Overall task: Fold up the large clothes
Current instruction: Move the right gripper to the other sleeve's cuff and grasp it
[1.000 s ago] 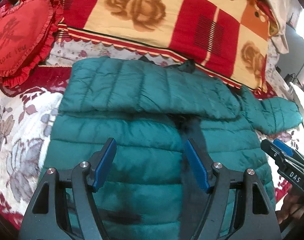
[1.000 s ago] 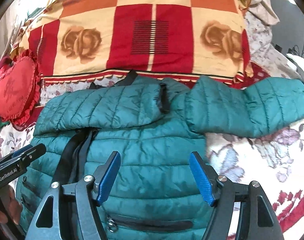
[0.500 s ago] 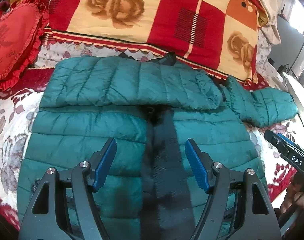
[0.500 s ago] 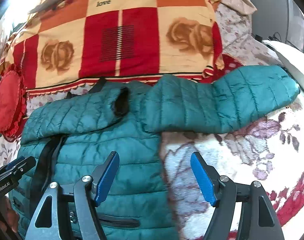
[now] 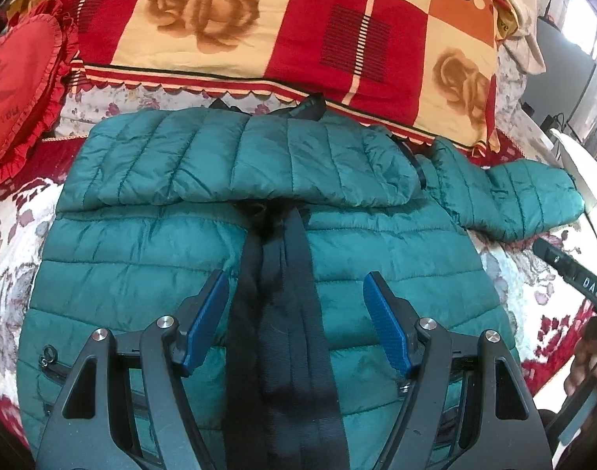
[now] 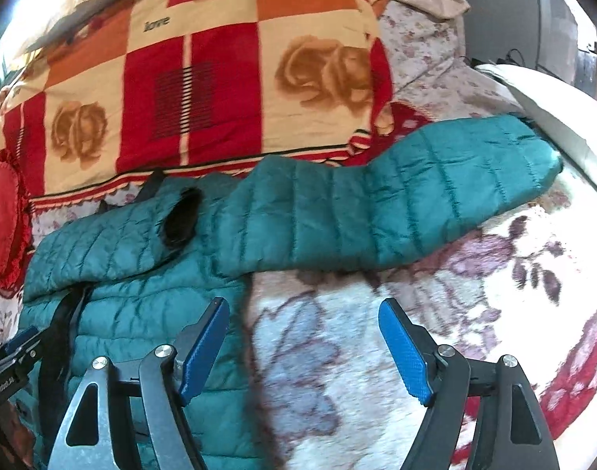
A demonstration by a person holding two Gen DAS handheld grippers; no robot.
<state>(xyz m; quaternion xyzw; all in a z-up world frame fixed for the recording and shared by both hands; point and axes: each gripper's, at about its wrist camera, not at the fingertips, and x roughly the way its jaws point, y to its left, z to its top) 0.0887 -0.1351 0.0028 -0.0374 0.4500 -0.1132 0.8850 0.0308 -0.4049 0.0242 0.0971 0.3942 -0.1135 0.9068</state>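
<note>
A teal quilted puffer jacket (image 5: 141, 258) lies front up on a floral bedspread (image 6: 337, 352). Its one sleeve (image 5: 251, 164) is folded across the chest. The other sleeve (image 6: 396, 203) stretches out flat to the right. A black front placket (image 5: 286, 313) runs down the middle. My left gripper (image 5: 296, 309) hovers open above the placket, nothing between its blue pads. My right gripper (image 6: 304, 337) hangs over the jacket's right edge and the bedspread below the outstretched sleeve; its jaws are opening, with nothing between them. The right gripper (image 5: 572, 270) also shows at the left wrist view's edge.
A red, orange and cream rose blanket (image 5: 298, 31) lies behind the jacket. A red heart-shaped cushion (image 5: 12, 90) sits at the far left. A white board or panel (image 6: 553, 109) borders the bed on the right, with dark furniture (image 6: 506, 11) behind.
Both grippers have shifted to the right over the jacket. The left now sits above the black placket; the right has passed the jacket's side edge onto the bedspread, and its jaws stand slightly wider.
</note>
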